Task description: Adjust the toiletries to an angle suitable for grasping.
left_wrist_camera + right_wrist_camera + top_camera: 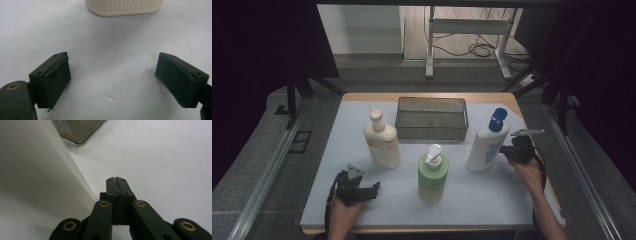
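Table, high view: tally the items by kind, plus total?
Bottles: 3, namely cream bottle, green pump bottle, white bottle with blue cap
Wire baskets: 1, the wire basket
Total: 4

black fingers point(57, 80), brass rivets, grey plates

wooden table point(362, 95) with a pale sheet point(492, 192) covering most of the top. on the sheet sit a cream bottle point(382, 142), a green pump bottle point(432, 175), a white blue-capped bottle point(484, 145) and a mesh basket point(431, 119) at the back.
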